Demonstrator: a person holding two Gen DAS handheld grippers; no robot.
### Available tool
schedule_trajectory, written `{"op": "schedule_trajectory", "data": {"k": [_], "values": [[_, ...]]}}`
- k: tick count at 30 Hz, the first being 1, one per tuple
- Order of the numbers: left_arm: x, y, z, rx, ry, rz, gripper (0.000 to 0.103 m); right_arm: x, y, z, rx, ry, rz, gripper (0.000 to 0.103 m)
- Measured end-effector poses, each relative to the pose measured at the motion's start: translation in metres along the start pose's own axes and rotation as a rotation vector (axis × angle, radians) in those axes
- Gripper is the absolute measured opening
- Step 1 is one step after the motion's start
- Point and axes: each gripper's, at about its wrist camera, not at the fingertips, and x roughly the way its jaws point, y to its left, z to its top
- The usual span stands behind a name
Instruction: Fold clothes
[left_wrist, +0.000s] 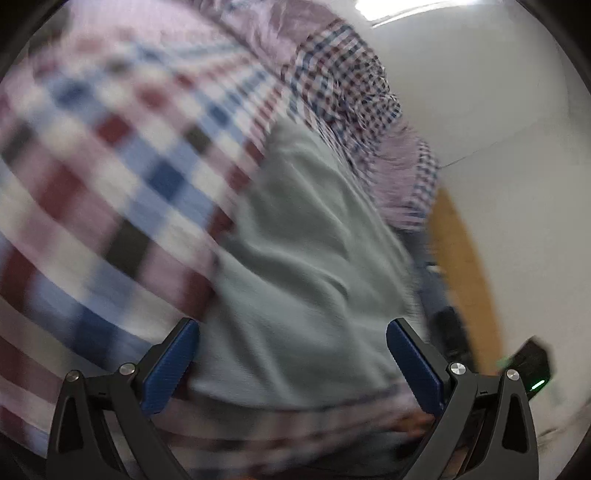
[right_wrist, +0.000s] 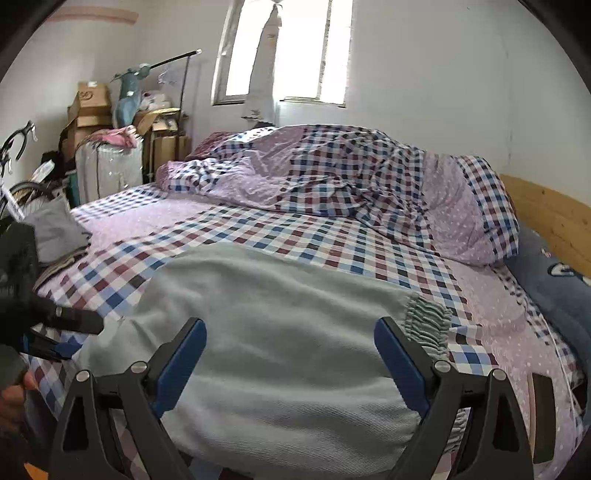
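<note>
A pale green knitted garment (right_wrist: 280, 332) lies spread on the checked bed sheet (right_wrist: 258, 236), its ribbed cuff (right_wrist: 428, 321) at the right. My right gripper (right_wrist: 290, 343) hovers open over the garment's near part, nothing between its blue pads. At the left edge of the right wrist view the other gripper (right_wrist: 55, 328) shows as a dark shape beside the garment's left edge. The left wrist view is blurred: the same green garment (left_wrist: 295, 266) fills the middle, and my left gripper (left_wrist: 291, 343) stands open above it.
A crumpled checked and lilac duvet (right_wrist: 351, 184) lies at the far side of the bed. A blue pillow (right_wrist: 554, 280) rests by the wooden headboard (right_wrist: 546, 210) on the right. A folded grey garment (right_wrist: 55, 229) sits at the bed's left edge; boxes (right_wrist: 92, 107) and a bicycle stand beyond.
</note>
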Motion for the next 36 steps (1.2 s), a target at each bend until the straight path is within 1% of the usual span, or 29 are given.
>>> {"op": "schedule_trajectory", "data": {"k": [4, 8, 11, 14, 17, 22, 26, 29, 31, 33, 35, 36], "values": [[0.003, 0.005, 0.002, -0.045, 0.022, -0.024, 0.103, -0.007, 0.016, -0.003, -0.050, -0.012, 0.052, 0.095], [0.006, 0.011, 0.006, -0.080, 0.091, -0.037, 0.102, -0.009, 0.041, -0.010, -0.138, -0.007, 0.083, 0.095], [0.008, 0.009, 0.007, -0.092, 0.143, -0.051, 0.102, -0.009, 0.068, -0.022, -0.264, -0.007, 0.088, 0.095], [0.008, 0.009, 0.006, -0.126, 0.161, -0.082, 0.102, -0.011, 0.091, -0.034, -0.394, -0.021, 0.083, 0.095], [0.006, 0.011, 0.008, -0.182, 0.157, -0.152, 0.102, -0.011, 0.112, -0.045, -0.510, -0.039, 0.083, 0.095], [-0.006, 0.001, 0.014, -0.208, 0.142, -0.355, 0.102, -0.004, 0.135, -0.064, -0.645, -0.045, 0.070, 0.095], [-0.008, -0.009, 0.013, -0.179, 0.156, -0.428, 0.102, 0.013, 0.143, -0.070, -0.681, -0.028, 0.012, 0.095], [-0.010, -0.012, 0.014, -0.182, 0.155, -0.491, 0.102, 0.024, 0.146, -0.073, -0.689, -0.019, -0.030, 0.095], [-0.007, -0.014, 0.016, -0.181, 0.156, -0.513, 0.102, 0.032, 0.146, -0.074, -0.688, -0.012, -0.050, 0.094], [-0.003, -0.015, 0.015, -0.178, 0.157, -0.514, 0.102, 0.038, 0.147, -0.073, -0.683, -0.012, -0.058, 0.093], [0.002, -0.015, 0.016, -0.180, 0.158, -0.505, 0.103, 0.043, 0.146, -0.070, -0.670, 0.000, -0.061, 0.074], [0.003, -0.014, 0.016, -0.181, 0.155, -0.496, 0.102, 0.045, 0.145, -0.068, -0.662, 0.009, -0.060, 0.051]]}}
